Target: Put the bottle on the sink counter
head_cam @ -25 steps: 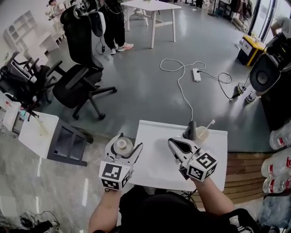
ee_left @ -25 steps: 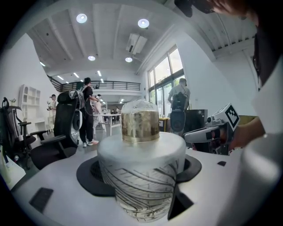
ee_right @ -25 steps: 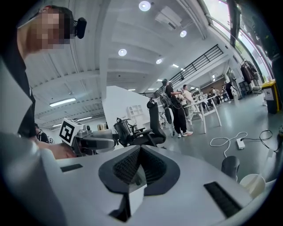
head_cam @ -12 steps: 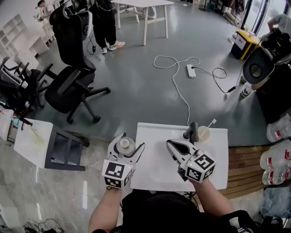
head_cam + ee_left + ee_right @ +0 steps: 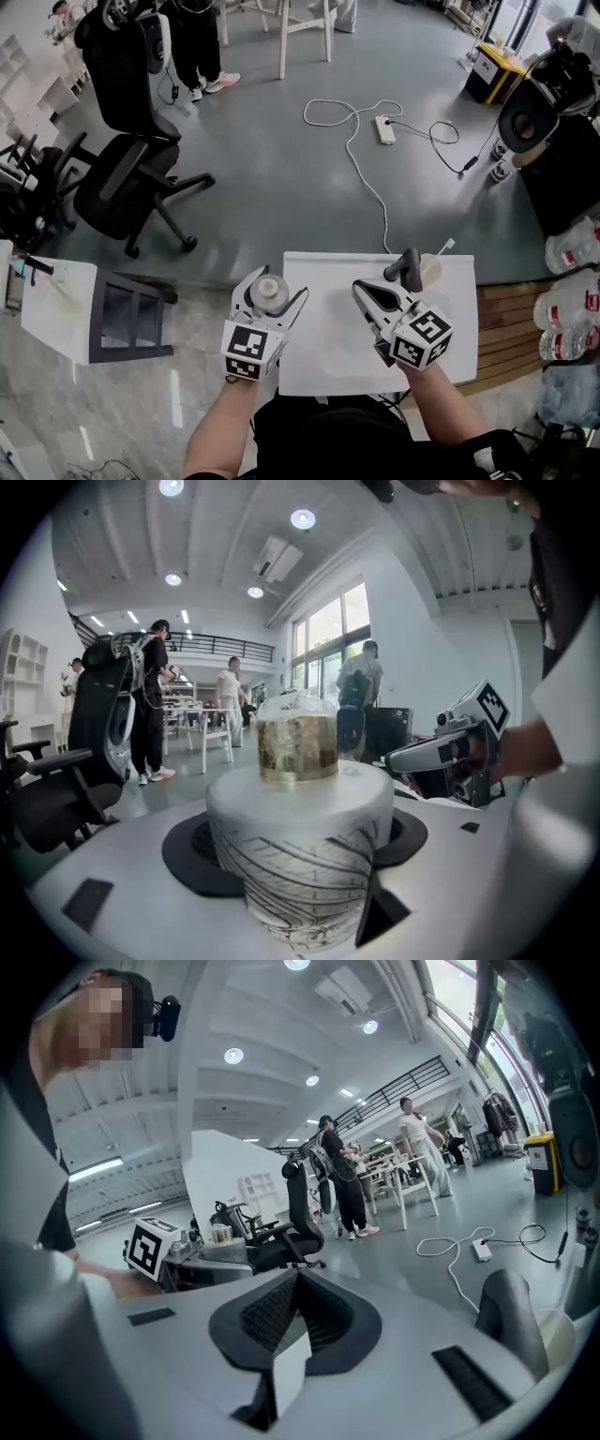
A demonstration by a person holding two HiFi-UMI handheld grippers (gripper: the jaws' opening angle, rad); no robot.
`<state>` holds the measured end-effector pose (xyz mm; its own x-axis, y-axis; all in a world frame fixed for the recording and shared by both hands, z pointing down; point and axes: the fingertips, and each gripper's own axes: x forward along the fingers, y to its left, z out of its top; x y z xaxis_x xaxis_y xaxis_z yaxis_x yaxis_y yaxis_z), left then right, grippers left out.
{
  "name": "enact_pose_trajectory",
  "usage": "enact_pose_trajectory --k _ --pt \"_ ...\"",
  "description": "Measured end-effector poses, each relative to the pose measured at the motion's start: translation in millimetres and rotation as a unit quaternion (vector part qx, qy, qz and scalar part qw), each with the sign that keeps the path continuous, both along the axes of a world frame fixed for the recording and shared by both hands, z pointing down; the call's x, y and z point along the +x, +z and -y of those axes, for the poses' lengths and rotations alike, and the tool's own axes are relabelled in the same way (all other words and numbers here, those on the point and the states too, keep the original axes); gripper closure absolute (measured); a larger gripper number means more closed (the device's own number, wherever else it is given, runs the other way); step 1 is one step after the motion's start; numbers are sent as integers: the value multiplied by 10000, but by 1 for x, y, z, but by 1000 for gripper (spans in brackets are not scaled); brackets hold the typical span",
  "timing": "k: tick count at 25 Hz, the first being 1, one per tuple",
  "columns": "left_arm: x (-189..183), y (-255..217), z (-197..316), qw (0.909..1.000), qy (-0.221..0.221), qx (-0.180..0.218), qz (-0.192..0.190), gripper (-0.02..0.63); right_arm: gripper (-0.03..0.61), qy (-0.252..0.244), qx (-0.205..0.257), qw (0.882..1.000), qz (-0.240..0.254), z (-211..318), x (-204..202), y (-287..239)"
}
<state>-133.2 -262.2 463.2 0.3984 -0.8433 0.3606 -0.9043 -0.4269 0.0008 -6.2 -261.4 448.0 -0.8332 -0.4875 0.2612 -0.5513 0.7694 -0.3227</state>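
Note:
My left gripper (image 5: 272, 293) is shut on the bottle (image 5: 269, 288), holding it upright above the floor just off the left edge of the white sink counter (image 5: 328, 347). In the left gripper view the bottle (image 5: 298, 846) fills the middle: a white body with dark line pattern and a gold neck under a clear cap. To the right, above the middle of the counter, my right gripper (image 5: 361, 291) is shut with nothing in it. The right gripper view shows the two dark pads (image 5: 277, 1309) pressed together. A dark grey faucet (image 5: 409, 268) rises at the counter's far edge.
A beige cup (image 5: 432, 270) stands by the faucet. A black office chair (image 5: 122, 178) and a white side table (image 5: 54, 306) are on the left. A white cable with a power strip (image 5: 384, 127) lies on the grey floor. Packs of water bottles (image 5: 567, 328) sit at the right.
My left gripper has carried the bottle a little to the right, closer to the counter's left edge. The right gripper has stayed shut over the counter. The head view has shifted slightly.

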Motion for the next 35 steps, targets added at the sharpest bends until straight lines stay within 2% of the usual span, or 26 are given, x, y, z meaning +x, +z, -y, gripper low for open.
enact_pose_trajectory --k 10,19,26,35 --pt "3 46 25 9991 299 -293 -62 264 563 176 -291 9993 -176 4 -3 31" --pt "22 81 48 9977 460 -492 -73 264 565 301 -542 9977 -266 8 8 59" --pt "30 107 63 9967 531 -607 2 264 563 280 -629 9972 -298 13 8 73" --pt "30 146 80 9964 419 -738 82 264 563 287 -800 9955 -413 14 17 93"
